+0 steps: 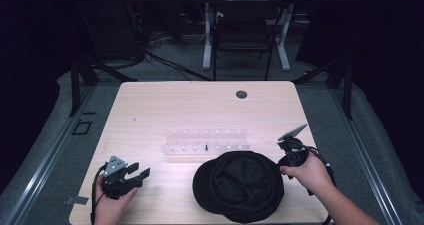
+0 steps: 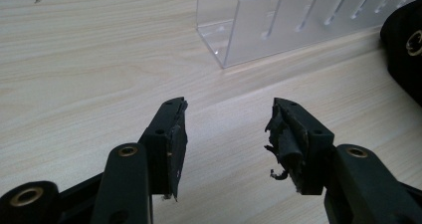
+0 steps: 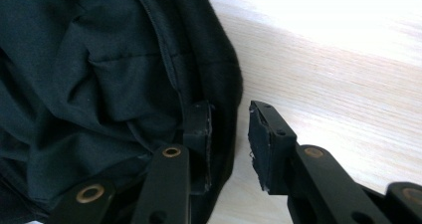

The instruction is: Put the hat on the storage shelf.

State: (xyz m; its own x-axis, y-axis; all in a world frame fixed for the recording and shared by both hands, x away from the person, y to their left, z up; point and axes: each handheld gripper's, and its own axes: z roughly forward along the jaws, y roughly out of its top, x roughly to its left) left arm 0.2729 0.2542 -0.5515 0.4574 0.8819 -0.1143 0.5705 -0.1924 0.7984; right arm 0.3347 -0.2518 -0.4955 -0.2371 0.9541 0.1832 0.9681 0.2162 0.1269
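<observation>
A black cap (image 1: 242, 185) lies upside down on the wooden table (image 1: 150, 110) near its front edge, with the crumpled lining (image 3: 99, 84) facing up. My right gripper (image 1: 281, 161) is at the cap's right edge. In the right gripper view its jaws (image 3: 230, 129) stand open astride the cap's rim (image 3: 224, 84), one jaw inside the cap and one outside over the wood. My left gripper (image 1: 140, 172) rests at the front left, open with nothing between its jaws (image 2: 229, 129). The cap's edge (image 2: 405, 50) lies far to its right.
A clear slotted acrylic rack (image 1: 205, 142) stands just behind the cap, mid-table, and appears ahead of the left gripper (image 2: 278, 25). A dark round grommet (image 1: 241, 94) sits near the table's far edge. A chair (image 1: 243, 35) and another desk stand beyond.
</observation>
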